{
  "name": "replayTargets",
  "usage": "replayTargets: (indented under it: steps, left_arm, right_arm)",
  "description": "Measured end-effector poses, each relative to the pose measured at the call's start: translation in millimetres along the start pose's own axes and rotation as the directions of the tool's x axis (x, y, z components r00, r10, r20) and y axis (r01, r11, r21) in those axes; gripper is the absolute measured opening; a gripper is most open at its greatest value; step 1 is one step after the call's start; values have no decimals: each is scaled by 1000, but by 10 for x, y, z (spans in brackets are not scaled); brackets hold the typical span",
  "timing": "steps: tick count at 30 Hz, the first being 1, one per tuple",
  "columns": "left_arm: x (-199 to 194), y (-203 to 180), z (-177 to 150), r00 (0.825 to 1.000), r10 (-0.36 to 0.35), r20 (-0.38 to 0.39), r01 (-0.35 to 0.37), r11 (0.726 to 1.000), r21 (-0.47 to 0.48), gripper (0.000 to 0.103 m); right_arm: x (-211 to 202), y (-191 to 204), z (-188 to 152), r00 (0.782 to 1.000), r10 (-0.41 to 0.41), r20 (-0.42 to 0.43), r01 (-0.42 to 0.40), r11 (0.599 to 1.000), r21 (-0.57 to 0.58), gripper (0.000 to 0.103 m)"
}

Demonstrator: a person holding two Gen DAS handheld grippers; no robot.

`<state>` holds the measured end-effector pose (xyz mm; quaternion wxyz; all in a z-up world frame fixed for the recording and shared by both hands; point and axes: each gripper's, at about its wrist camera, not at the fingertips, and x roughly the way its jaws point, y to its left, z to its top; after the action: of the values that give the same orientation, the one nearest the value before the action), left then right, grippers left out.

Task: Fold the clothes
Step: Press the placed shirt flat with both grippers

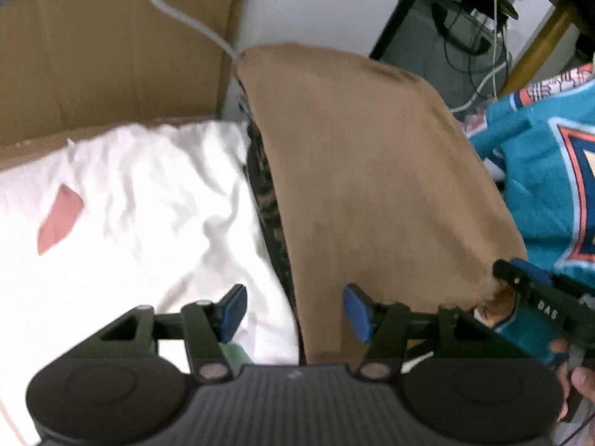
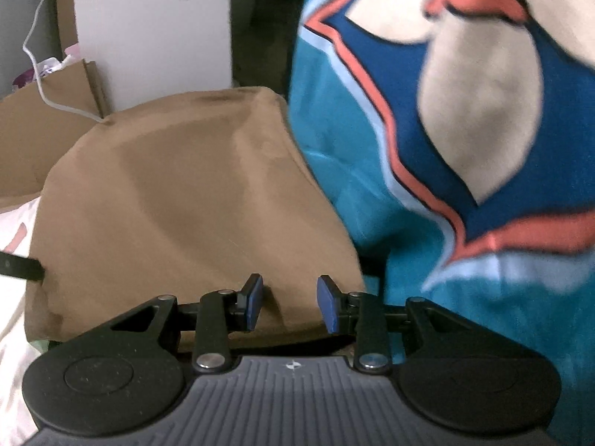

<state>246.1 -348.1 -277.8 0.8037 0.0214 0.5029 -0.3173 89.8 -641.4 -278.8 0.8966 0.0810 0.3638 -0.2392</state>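
A folded tan garment (image 1: 372,186) lies flat ahead of both grippers, also seen as a broad tan slab (image 2: 186,200) in the right wrist view. My left gripper (image 1: 295,312) is open above its near left edge, nothing between the blue pads (image 1: 234,310). My right gripper (image 2: 290,306) is open over the garment's near right corner, its pads bare. In the left wrist view the other gripper (image 1: 535,297) shows at the tan garment's right edge; its fingertips are hidden there. A dark patterned cloth (image 1: 267,193) peeks out under the tan garment's left side.
A white crumpled garment (image 1: 148,215) with a pink patch lies to the left. A cardboard box (image 1: 104,55) stands behind it, with a white cable (image 1: 178,11) across it. A person in a teal jersey (image 2: 465,148) stands close on the right. Dark furniture with cables (image 1: 476,29) is at the back right.
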Motion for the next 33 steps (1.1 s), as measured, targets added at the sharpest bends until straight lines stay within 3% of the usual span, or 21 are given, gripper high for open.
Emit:
replayTargets:
  steps: [3,5,6,11,14,21,33]
  left_arm:
    - [24,14,-65,999,-33,-4,33,999,0,54]
    - [40,23,-108,998,-55,-7,55,998,0,31]
    - [48,27,-130,998,-66,-8,66,998,0,25]
    - [39,50,-183,994,-111,-16,111,994,-5,13]
    - [-1,98,-157,992,-122,-24,122,993,-9,9]
    - [-37,63,-224,996,-84,-37,85,995,43,6]
    - [-51,-77,-276,997,-37,-62,43,995,89,8]
  right_arm:
    - [-11,-53,-82,1000,2,-8,-1,1000,6,40]
    - [-22,-46,-115,1000,-2,-9,2,1000,-5,40]
    - [-44,-39,-125,1000,-4,-4,4,1000,-11,40]
    - [-192,27,-87,997,33,67,-31,999,-33,39]
    - [-171,71,-29,996,31,78,-27,998,-52,31]
    - [28,31,21,999,2,48,-1,1000,-23,31]
    - [165,82,-21,999,-37,6,37,997,-72,32]
